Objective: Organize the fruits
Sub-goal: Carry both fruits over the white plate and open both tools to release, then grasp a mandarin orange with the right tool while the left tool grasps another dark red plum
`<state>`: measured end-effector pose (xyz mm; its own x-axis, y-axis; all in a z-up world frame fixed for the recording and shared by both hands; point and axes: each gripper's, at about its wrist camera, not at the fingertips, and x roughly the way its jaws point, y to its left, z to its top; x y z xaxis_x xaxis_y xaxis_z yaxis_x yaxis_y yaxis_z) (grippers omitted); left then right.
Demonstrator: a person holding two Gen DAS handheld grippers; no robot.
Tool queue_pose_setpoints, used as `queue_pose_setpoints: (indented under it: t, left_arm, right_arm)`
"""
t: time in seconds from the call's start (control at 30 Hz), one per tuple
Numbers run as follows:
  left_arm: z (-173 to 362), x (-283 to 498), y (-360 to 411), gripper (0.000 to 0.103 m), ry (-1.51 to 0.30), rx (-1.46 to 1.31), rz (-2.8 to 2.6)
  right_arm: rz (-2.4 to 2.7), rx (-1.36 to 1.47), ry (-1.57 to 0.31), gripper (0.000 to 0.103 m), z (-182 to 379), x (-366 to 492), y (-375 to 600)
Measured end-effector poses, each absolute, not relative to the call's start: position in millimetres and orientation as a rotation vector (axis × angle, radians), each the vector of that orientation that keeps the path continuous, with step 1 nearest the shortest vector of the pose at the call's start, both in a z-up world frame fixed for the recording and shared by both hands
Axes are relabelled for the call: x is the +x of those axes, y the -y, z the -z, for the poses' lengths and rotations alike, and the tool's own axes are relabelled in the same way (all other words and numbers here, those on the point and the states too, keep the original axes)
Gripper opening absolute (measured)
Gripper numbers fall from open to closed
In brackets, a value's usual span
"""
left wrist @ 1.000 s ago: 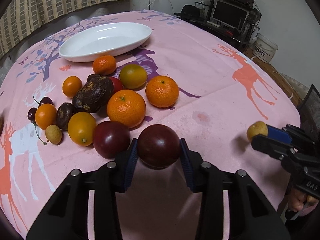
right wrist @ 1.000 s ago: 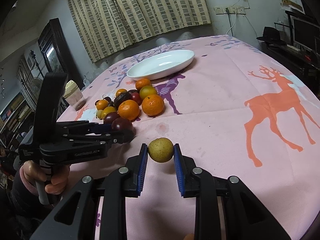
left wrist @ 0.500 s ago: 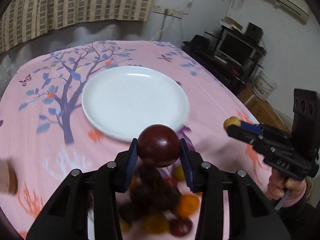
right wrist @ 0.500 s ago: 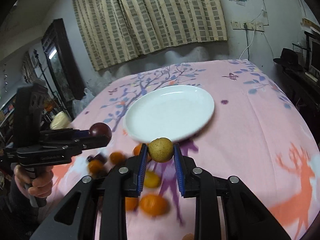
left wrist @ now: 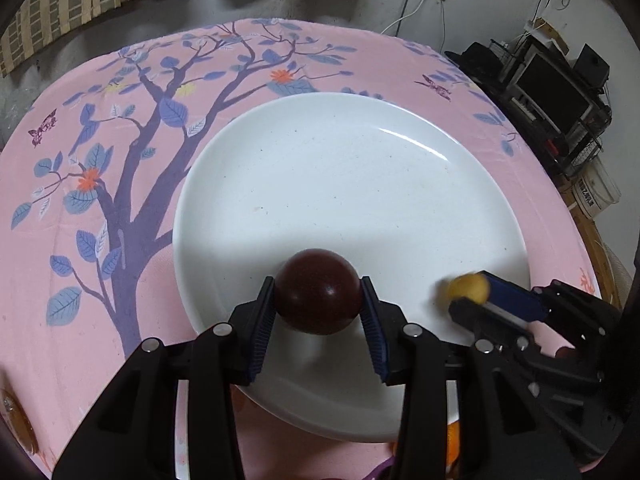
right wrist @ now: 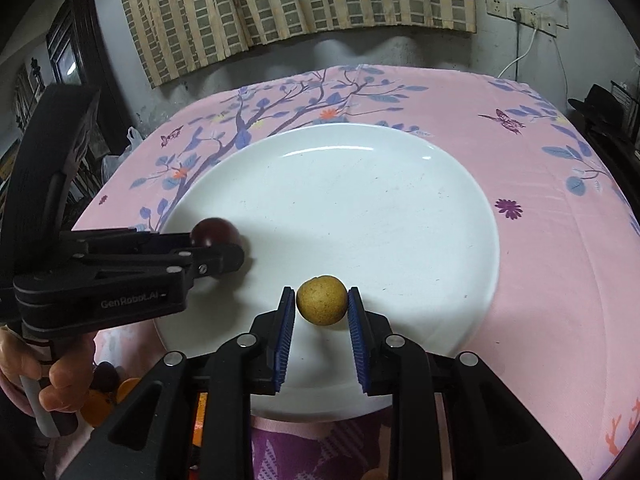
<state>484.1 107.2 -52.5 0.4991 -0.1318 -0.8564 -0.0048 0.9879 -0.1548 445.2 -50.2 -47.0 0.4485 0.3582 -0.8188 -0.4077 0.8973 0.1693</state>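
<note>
A dark red plum [left wrist: 317, 297] was clamped between the pads of the left gripper [left wrist: 318, 308] over the near part of the white plate [left wrist: 360, 184], though whether it touched the plate could not be told. The jaws of the right gripper [right wrist: 322, 312] had just been opening, and the small yellow-brown fruit [right wrist: 322, 299] was seen between them with narrow gaps at both pads. Orange fruits [right wrist: 120, 394] near the person's hand [right wrist: 44, 388] were largely hidden behind the left gripper
</note>
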Motion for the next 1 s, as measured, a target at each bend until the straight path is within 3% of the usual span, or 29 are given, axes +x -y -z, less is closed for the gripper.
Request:
queue_pose_setpoints:
  t: [0.03,0.1,0.17,0.2,0.27,0.57,0.83,1.0]
  left_arm:
    - [51,483,-107,0.045,-1.048,-0.145,0.060]
    - [40,475,-110,0.069,-1.009,-0.150,0.047]
    - [19,453,-113,0.082,-0.936,-0.137,0.020]
    - [10,440,-116,0.091,-0.902,-0.138,0.014]
    - [-5,407,-125,0.097,-0.844,-0.173,-0.006]
    - [17,287,-160,0.098,-0.796,-0.305,-0.132]
    - [43,230,-146,0.098,-0.853,-0.267,-0.096]
    - [42,211,-127,0.098,-0.844,-0.208,-0.054]
  right_arm:
    - [-0.473,-0.059,-0.995,0.043,45,442,50]
    - [-0.475,-0.049,-0.965,0.051,35,433,55]
    - [-0.471,-0.038,-0.927,0.067,22,419,63]
    - [-0.468,-0.031,-0.909,0.071,17,411,68]
    - [-0.473,-0.008,-0.898,0.077,11,395,77]
    - [-0.482,-0.015,-0.895,0.077,19,300,113]
    - [-0.501,-0.098,-0.954,0.077,28,264,108]
    - [-0.501,-0.174,-0.978,0.066,33,260,94]
